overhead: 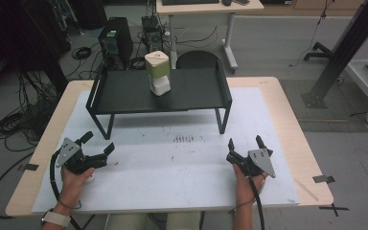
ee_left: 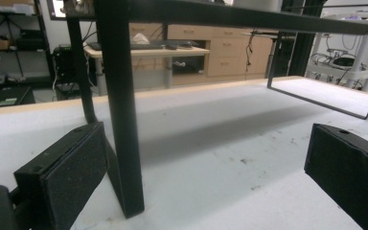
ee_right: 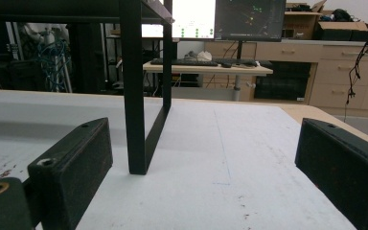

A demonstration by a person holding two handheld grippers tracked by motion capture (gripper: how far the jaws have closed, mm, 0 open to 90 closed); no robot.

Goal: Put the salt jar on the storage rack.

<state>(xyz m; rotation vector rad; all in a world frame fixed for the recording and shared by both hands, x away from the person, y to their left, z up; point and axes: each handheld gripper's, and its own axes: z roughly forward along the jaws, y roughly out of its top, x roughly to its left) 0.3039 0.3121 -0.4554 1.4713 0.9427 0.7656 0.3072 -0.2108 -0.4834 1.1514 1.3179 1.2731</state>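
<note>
A black low shelf (overhead: pixel 124 93) stands on the white mat (overhead: pixel 172 163) at the far middle of the table. On its top sits a white and green container (overhead: pixel 157 72) with a three-cornered lid. My left gripper (overhead: pixel 97 143) rests near the front left, open and empty, facing the shelf's near left leg (ee_left: pixel 120 110). At the front right my right gripper (overhead: pixel 245 143) is open and empty too, with the shelf's right leg (ee_right: pixel 134 96) ahead of it. A hand holds each gripper from below.
The wooden table (overhead: pixel 287 120) shows beyond the mat on both sides. A patch of dark marks (overhead: pixel 183 139) lies on the mat in front of the shelf. Behind the table are computer towers (overhead: pixel 116 40), cables and another desk (overhead: pixel 206 7).
</note>
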